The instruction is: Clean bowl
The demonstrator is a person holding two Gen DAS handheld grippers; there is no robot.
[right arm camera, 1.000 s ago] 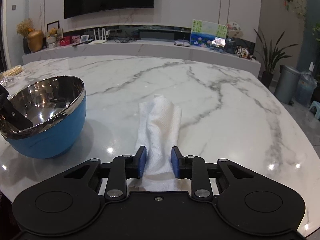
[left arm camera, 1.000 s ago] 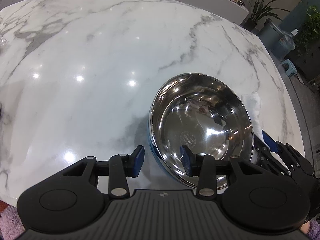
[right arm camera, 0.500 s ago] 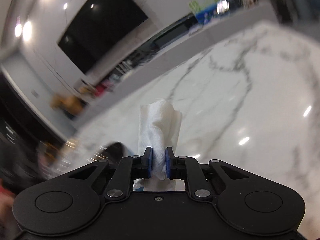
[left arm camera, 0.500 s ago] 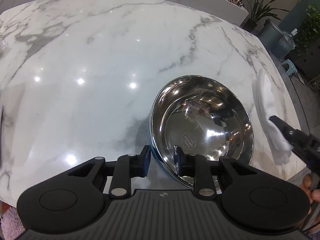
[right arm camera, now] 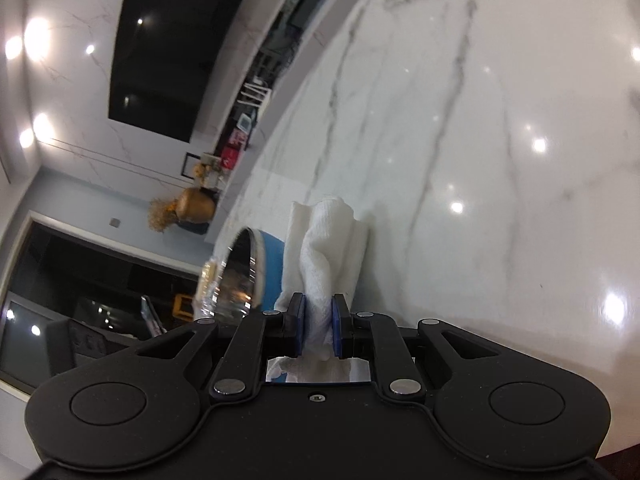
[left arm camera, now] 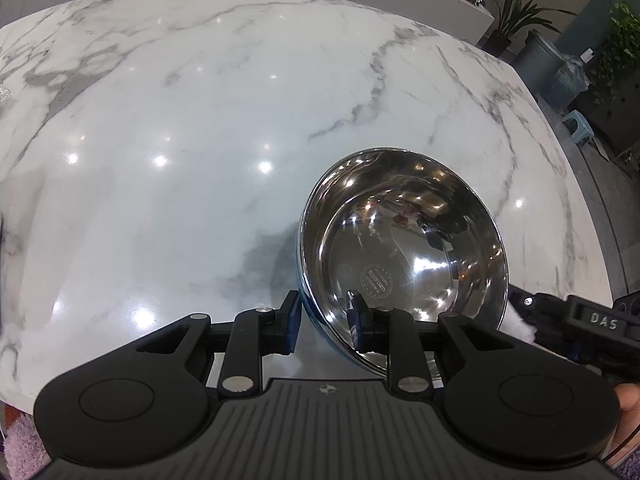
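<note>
Marble table (left arm camera: 224,128) bears a mirror-bright steel bowl (left arm camera: 404,256) with blue outside

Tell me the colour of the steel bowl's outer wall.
Blue outer wall, clearest in the right wrist view.

Your bowl (left arm camera: 404,248) sits upright on the marble table (left arm camera: 200,140), near its front right part. It is shiny steel inside with a round stamp at the bottom, and blue on the outside (right arm camera: 270,264). Its near rim is pinched between two blue pads. Your white folded cloth (right arm camera: 326,240) is bunched, held off the table just beside the bowl's right rim.
</note>
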